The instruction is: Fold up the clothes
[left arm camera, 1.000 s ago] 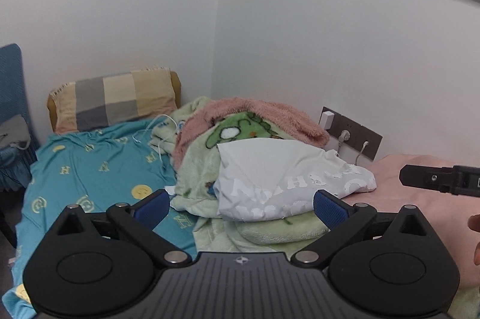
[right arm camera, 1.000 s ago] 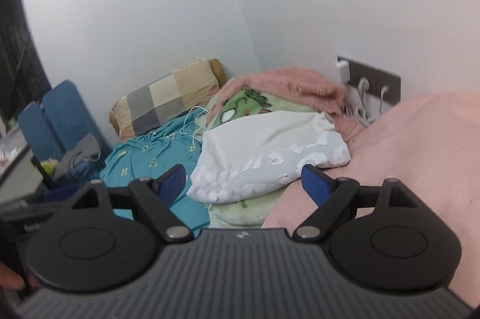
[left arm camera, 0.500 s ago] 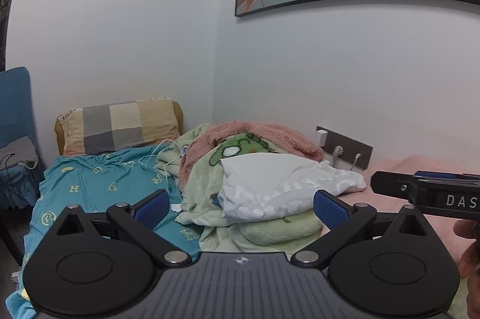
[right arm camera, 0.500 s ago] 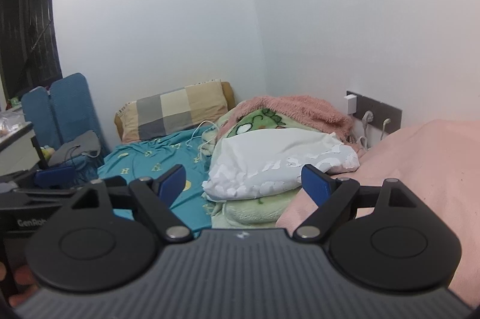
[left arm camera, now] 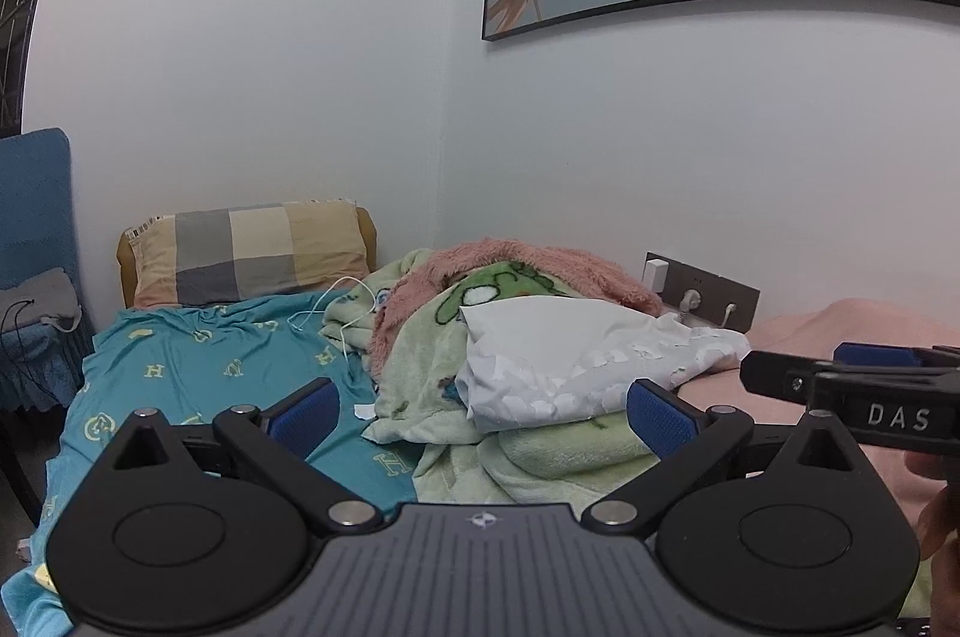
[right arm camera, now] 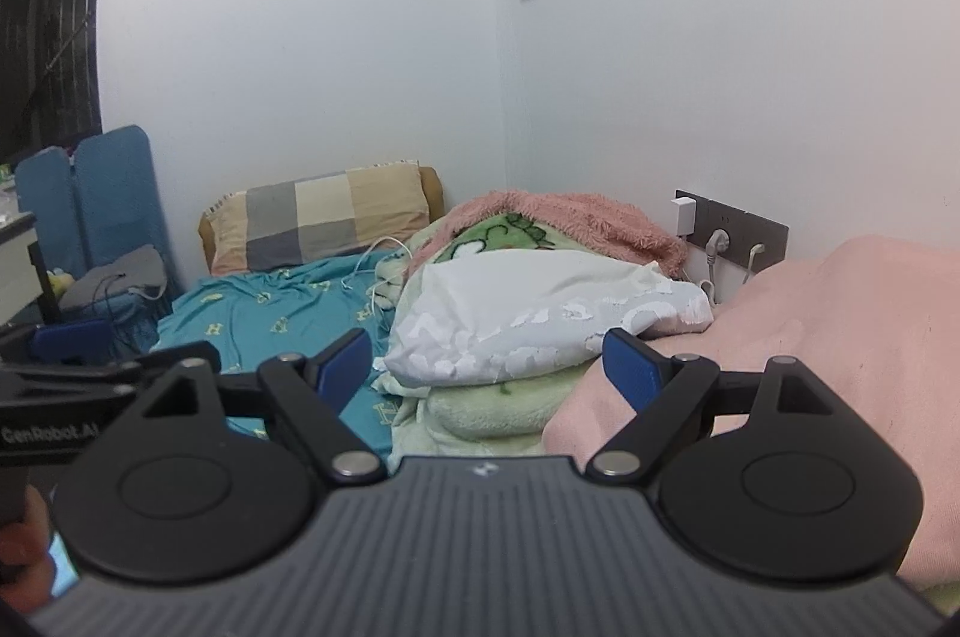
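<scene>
White garment (left arm camera: 576, 367) lay crumpled on the green blanket (left arm camera: 432, 379) mid-bed, beside the pink cover (right arm camera: 840, 337). Left hand-held gripper (left arm camera: 483, 406) and right hand-held gripper (right arm camera: 486, 361) both hovered above it, jaws wide, holding nothing.

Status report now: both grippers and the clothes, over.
Left gripper open, empty. Right gripper open, empty. White garment untouched on green blanket. Nothing in the way.
</scene>
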A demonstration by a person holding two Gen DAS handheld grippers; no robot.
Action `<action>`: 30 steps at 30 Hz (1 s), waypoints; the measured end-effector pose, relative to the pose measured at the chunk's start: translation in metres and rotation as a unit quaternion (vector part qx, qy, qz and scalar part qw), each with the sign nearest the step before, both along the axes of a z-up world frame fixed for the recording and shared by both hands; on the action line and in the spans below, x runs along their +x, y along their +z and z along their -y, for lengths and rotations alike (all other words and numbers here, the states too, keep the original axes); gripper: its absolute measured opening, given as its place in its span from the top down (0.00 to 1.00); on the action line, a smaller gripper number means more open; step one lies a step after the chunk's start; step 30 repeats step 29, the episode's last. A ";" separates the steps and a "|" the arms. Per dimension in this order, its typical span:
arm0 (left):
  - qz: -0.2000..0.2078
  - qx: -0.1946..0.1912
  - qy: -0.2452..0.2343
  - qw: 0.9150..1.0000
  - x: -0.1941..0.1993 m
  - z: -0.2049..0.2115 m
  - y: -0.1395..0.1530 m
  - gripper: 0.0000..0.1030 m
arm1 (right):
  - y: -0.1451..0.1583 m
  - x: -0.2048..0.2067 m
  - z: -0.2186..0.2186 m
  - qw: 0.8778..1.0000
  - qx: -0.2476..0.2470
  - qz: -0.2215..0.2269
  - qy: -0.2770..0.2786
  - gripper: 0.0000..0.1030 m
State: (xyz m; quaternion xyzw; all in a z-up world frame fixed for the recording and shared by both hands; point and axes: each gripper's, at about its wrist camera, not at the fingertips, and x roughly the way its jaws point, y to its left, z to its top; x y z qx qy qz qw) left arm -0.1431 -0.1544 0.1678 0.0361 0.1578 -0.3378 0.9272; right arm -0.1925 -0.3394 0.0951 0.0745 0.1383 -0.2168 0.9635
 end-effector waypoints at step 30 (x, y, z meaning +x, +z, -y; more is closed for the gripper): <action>0.001 0.001 0.005 1.000 -0.005 -0.006 -0.005 0.00 | -0.005 -0.002 -0.013 1.000 0.001 -0.004 0.003 0.17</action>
